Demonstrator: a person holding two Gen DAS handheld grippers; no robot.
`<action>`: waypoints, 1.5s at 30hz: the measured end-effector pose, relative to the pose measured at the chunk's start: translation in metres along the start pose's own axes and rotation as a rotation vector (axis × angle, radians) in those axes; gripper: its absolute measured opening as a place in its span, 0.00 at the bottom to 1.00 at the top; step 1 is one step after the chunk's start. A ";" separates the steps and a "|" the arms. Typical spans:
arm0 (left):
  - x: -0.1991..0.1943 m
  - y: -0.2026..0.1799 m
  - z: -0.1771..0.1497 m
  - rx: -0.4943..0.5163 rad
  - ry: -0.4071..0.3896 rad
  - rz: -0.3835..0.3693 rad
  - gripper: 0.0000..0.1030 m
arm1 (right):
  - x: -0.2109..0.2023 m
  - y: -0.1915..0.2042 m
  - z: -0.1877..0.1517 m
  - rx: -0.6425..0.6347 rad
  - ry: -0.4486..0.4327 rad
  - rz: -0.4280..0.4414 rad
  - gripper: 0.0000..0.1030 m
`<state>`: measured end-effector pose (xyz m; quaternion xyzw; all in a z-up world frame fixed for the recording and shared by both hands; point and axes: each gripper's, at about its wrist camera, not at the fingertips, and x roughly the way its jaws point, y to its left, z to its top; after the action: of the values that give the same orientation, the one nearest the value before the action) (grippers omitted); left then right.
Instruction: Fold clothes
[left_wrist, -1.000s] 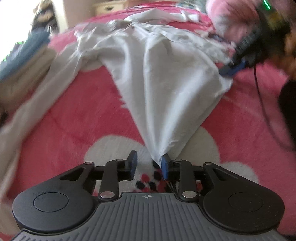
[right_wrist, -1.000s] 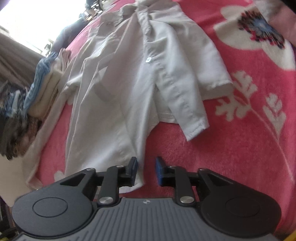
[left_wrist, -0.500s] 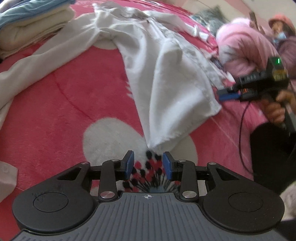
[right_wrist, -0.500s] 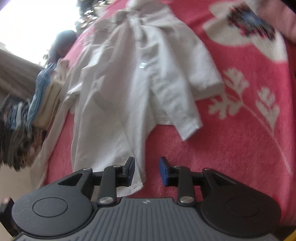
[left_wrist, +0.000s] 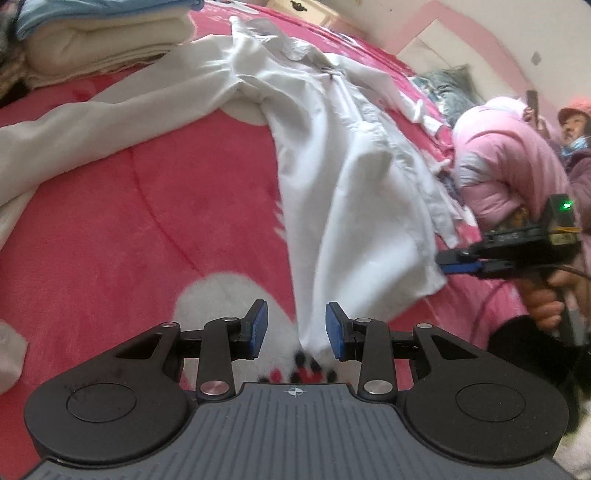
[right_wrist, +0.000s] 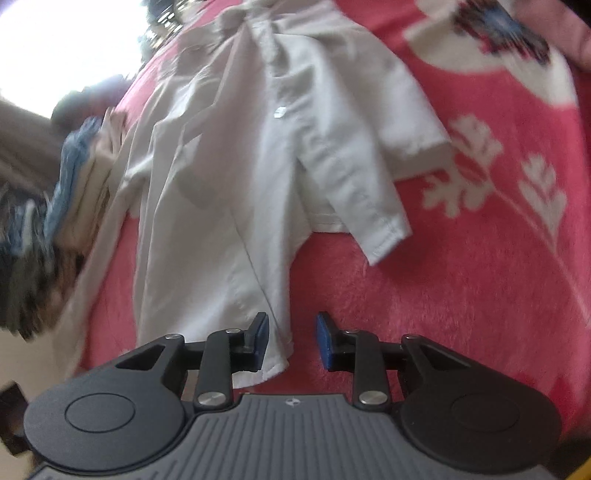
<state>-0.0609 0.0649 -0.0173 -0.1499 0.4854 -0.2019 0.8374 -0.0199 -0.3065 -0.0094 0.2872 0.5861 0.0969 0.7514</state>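
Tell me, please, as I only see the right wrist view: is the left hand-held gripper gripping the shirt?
Observer: No. The left hand-held gripper is open; a bottom corner of the shirt lies between its pads, not pinched.
Operator: Thank you. Does anything show on my right hand-held gripper from the outside?
Observer: Yes. On the right hand-held gripper, a green light glows near the top of its body.

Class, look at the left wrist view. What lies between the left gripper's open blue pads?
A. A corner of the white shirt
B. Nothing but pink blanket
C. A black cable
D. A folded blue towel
A. A hem corner of the white shirt tapers down into the gap of the left gripper, whose pads stand apart from it on either side.
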 end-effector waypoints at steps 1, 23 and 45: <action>0.007 0.000 0.001 -0.002 0.006 0.009 0.33 | 0.002 -0.003 0.000 0.019 0.008 0.018 0.31; 0.052 -0.001 0.040 -0.121 -0.105 0.062 0.00 | 0.015 -0.002 -0.006 0.049 -0.016 0.075 0.02; 0.024 0.000 0.006 -0.172 0.055 -0.129 0.28 | -0.014 -0.030 -0.012 0.099 -0.054 0.047 0.04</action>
<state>-0.0447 0.0535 -0.0320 -0.2464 0.5128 -0.2171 0.7932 -0.0414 -0.3338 -0.0159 0.3402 0.5629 0.0774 0.7493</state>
